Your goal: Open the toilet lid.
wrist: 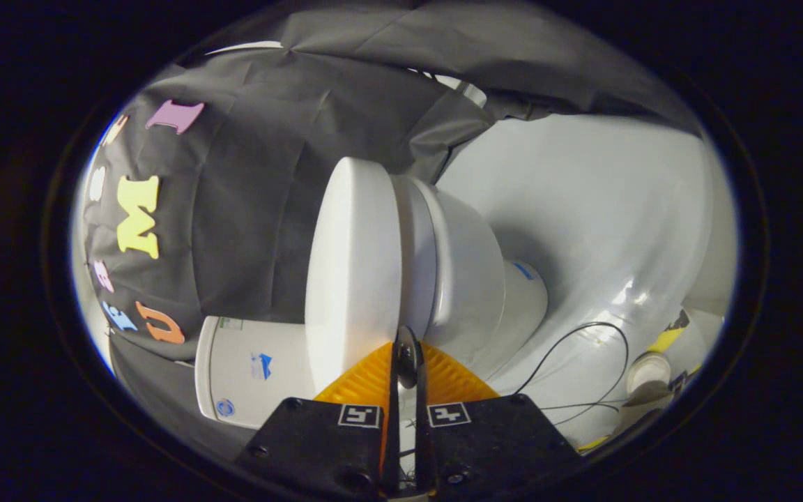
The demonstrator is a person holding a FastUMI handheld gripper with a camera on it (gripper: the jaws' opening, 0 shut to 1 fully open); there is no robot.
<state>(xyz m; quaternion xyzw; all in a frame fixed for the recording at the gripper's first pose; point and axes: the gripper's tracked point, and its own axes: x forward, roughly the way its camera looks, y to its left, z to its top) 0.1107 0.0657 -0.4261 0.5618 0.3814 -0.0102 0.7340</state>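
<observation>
I am holding my gripper [407,348] rolled sideways, fingers nearly together on nothing, tips lining up with the seam where the closed toilet lid [353,272] is lying on the seat [415,258], presumably to pry there. I am counting one toilet [471,279], one tank [248,376] near left and two cables [583,348] trailing right.

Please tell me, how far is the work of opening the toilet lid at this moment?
Done: nothing yet. The toilet lid lies closed against the seat, with just a thin seam between them. In hand: the gripper is at the lid's edge, fingers nearly together by that seam; whether they press anything is unclear. Left: lifting the lid away from the seat.
</observation>
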